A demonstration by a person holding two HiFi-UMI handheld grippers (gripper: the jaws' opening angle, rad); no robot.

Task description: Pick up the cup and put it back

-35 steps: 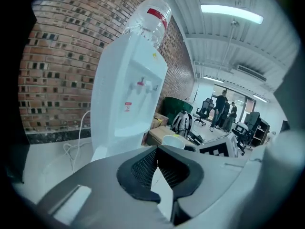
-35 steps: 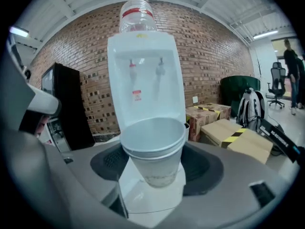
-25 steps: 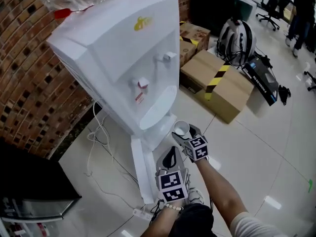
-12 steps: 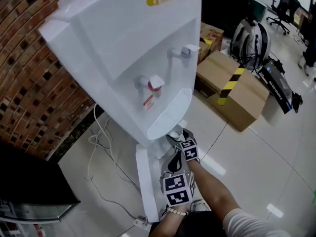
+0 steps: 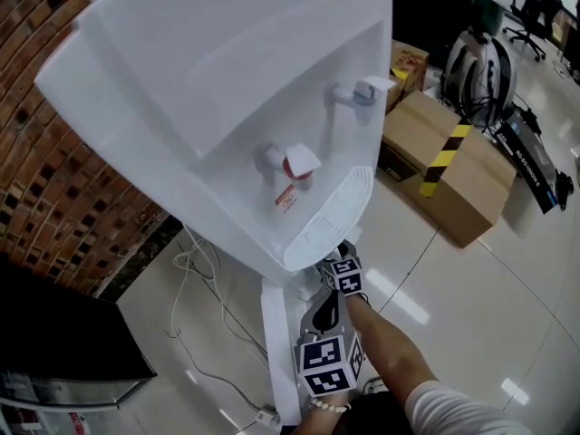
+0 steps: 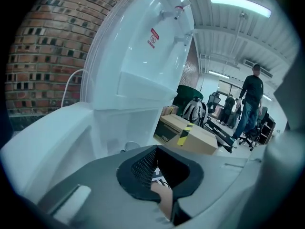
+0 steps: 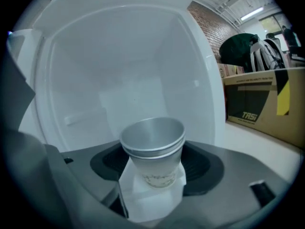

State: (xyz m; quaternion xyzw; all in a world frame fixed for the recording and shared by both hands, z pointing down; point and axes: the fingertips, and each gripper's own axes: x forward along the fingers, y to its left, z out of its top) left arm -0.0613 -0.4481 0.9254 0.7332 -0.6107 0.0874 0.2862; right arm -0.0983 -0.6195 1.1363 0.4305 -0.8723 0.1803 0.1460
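A stack of plain paper cups (image 7: 153, 149) stands upright in my right gripper (image 7: 153, 178), which is shut on its lower part. Behind it is the open white lower compartment (image 7: 119, 70) of the water dispenser (image 5: 227, 107). In the head view the right gripper (image 5: 337, 268) reaches under the dispenser's drip tray (image 5: 335, 211), which hides the cup. My left gripper (image 5: 326, 308) sits just behind it, jaws together and empty. In the left gripper view the left gripper (image 6: 161, 175) points at the dispenser's lower front (image 6: 138, 123).
The compartment's white door (image 5: 276, 352) hangs open to the left of my grippers. Cables (image 5: 199, 279) lie by the brick wall (image 5: 54, 198). Cardboard boxes (image 5: 458, 175) and a backpack (image 5: 480, 71) stand to the right. People (image 6: 250, 104) stand far off.
Both grippers have sunk and moved in toward the dispenser's lower part. The cup, seen above the right gripper earlier, has passed under the drip tray and out of the head view.
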